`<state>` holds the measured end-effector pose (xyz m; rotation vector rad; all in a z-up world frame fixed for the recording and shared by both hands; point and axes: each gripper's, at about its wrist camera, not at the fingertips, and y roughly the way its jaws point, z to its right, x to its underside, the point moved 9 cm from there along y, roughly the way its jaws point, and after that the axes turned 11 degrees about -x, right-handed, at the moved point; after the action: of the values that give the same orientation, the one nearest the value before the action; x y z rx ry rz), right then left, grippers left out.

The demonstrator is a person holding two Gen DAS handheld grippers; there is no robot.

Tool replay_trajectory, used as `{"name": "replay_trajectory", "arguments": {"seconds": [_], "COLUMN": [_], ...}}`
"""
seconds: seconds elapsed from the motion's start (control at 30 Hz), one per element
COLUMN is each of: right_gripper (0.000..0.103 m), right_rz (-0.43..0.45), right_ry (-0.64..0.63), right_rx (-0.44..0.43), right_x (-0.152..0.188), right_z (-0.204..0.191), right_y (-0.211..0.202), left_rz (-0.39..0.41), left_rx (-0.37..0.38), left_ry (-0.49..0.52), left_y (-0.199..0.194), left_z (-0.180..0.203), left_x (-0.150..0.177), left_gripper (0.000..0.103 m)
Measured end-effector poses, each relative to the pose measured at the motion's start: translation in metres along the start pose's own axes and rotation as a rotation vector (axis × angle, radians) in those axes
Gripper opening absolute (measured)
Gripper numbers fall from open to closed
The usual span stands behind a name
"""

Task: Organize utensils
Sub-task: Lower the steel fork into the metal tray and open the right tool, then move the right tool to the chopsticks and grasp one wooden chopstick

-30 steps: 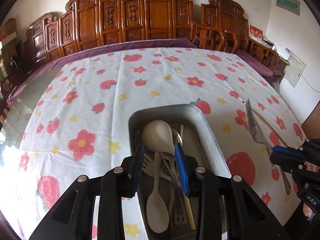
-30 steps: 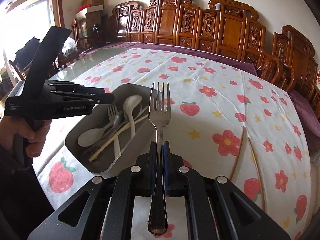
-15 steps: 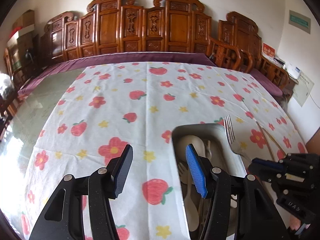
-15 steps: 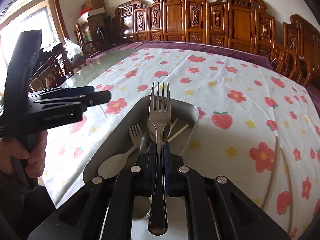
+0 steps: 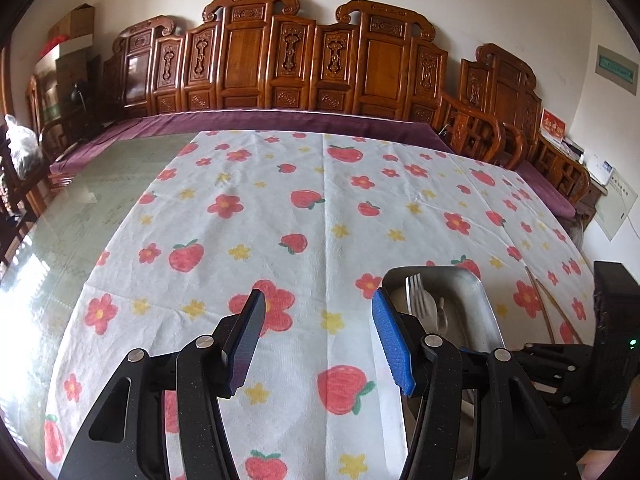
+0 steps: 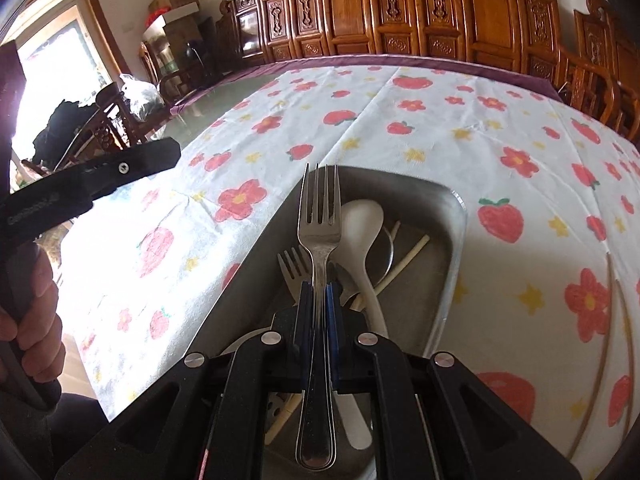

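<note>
Two grippers are in view above a counter covered by a white tablecloth [image 5: 328, 208] printed with strawberries and flowers. The right gripper [image 6: 319, 300] has its fingers pressed together on the neck of a metal fork [image 6: 319, 224], pinching it with the tines pointing forward over a metal tray [image 6: 448, 280]. The fork's handle runs back between the fingers toward the camera. Inside the tray lie a white spoon [image 6: 362, 232], a second fork [image 6: 294, 266], pale chopsticks [image 6: 404, 260] and other metal utensils, partly hidden by the gripper. The tray sits near the counter's near edge.

The left gripper [image 5: 316, 336] has its fingers spread, with nothing between them; only bare tablecloth lies below, just beside the tray's left rim [image 5: 488, 312]. A hand [image 6: 34, 320] grips its handle. One pair of brown chopsticks [image 5: 548, 308] lies on the tablecloth on the tray's far side from the left gripper. Carved wooden chairs [image 5: 312, 64] line the far edge.
</note>
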<state>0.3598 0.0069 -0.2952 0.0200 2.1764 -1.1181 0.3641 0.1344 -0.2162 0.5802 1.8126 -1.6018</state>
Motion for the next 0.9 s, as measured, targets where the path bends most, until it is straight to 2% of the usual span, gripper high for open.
{"name": "replay_trajectory", "arguments": {"seconds": [0.2, 0.4, 0.73, 0.9], "right_gripper": [0.010, 0.010, 0.010, 0.010], "right_rz": [-0.002, 0.028, 0.082, 0.101], "right_ry": [0.025, 0.010, -0.054, -0.082], "right_rx": [-0.019, -0.016, 0.041, 0.089], "right_x": [0.004, -0.002, 0.003, 0.017], "right_z": [0.004, 0.006, 0.020, 0.032], "right_y": [0.003, -0.013, -0.072, -0.105], "left_rz": [0.001, 0.002, 0.013, 0.012], "left_rx": [0.004, 0.008, 0.048, 0.075], "left_ry": [0.004, 0.019, 0.067, 0.102], "left_y": [0.000, -0.001, -0.009, -0.013], "left_z": [0.004, 0.014, 0.050, 0.076], "left_x": [0.000, 0.001, 0.006, 0.013], "left_gripper": [0.053, 0.053, 0.053, 0.053]}}
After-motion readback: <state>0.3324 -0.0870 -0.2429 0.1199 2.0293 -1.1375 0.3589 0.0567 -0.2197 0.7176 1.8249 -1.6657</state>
